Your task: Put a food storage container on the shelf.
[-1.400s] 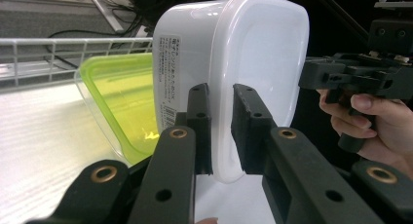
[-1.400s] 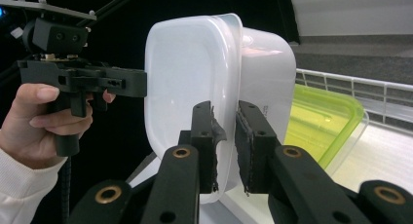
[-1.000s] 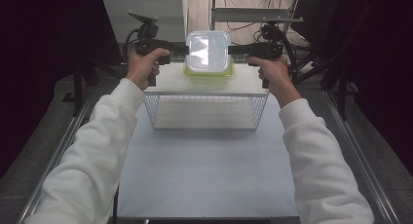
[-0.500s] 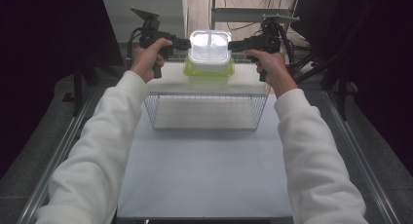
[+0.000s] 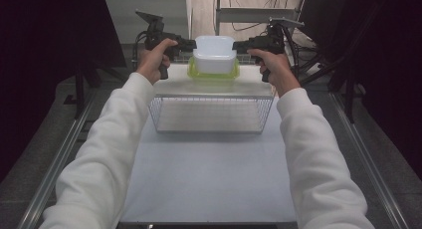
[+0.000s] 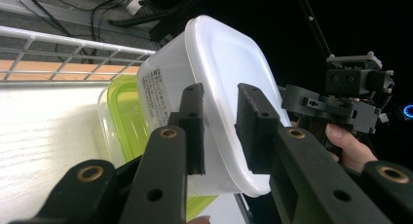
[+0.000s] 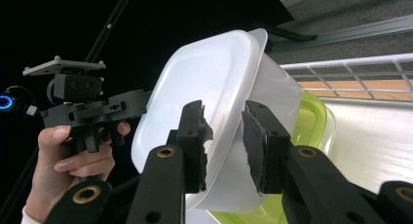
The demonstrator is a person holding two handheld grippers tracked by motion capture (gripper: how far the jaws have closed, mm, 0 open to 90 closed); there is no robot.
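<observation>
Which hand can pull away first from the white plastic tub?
Right, barely. The white plastic tub rests on the green-lidded clear box; left gripper and right gripper jaws have just been opening around its rim, the right looking looser.

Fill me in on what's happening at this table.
A person holds a gripper in each hand at the far end of the table. The left gripper and the right gripper each straddle an edge of a white plastic container, which sits tilted on a container with a green lid, just beyond a wire basket. Both sets of jaws have just been opening, and a gap shows beside the pads, so the grip looks loosened.
</observation>
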